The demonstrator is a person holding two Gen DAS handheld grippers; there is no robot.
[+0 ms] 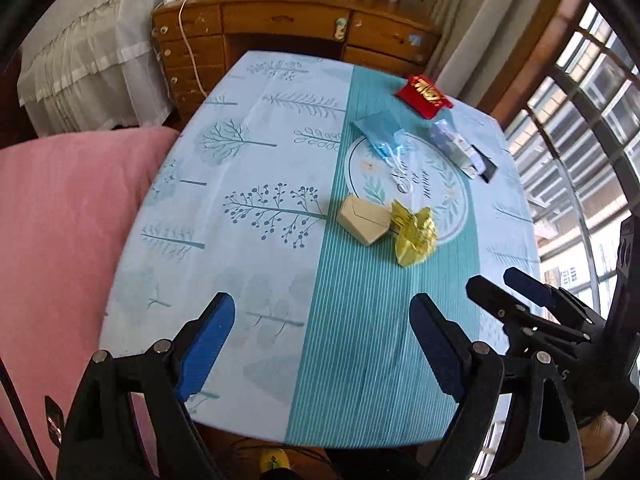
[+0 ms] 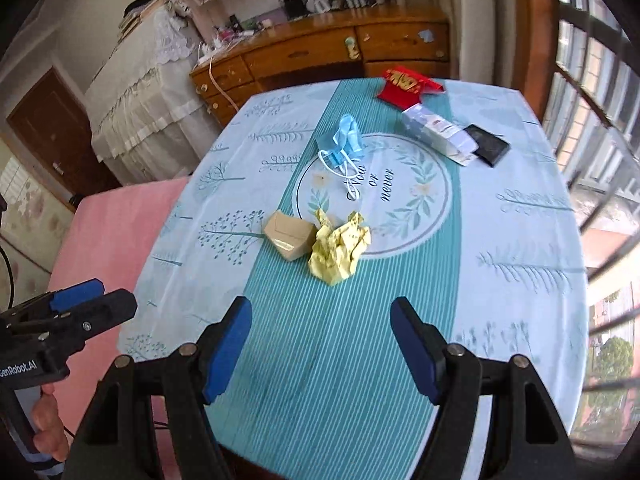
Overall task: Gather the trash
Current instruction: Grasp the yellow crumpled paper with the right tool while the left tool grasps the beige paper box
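A crumpled yellow wrapper (image 1: 414,236) (image 2: 339,246) lies mid-table, touching a small tan cardboard box (image 1: 363,220) (image 2: 290,236) on its left. Farther back lie a blue face mask (image 1: 382,136) (image 2: 346,140), a white-blue carton (image 1: 456,146) (image 2: 438,134) partly on a black wallet (image 1: 486,166) (image 2: 490,144), and a red envelope (image 1: 424,92) (image 2: 406,86). My left gripper (image 1: 322,338) is open and empty over the near table edge. My right gripper (image 2: 320,340) is open and empty, also short of the trash; it shows at the right of the left wrist view (image 1: 508,288).
The table wears a light blue tree-print cloth (image 1: 248,184) (image 2: 520,240). A pink cushion (image 1: 60,240) (image 2: 116,232) lies to the left. A wooden desk (image 1: 288,28) (image 2: 320,52) stands behind, a barred window (image 1: 580,120) (image 2: 592,120) to the right.
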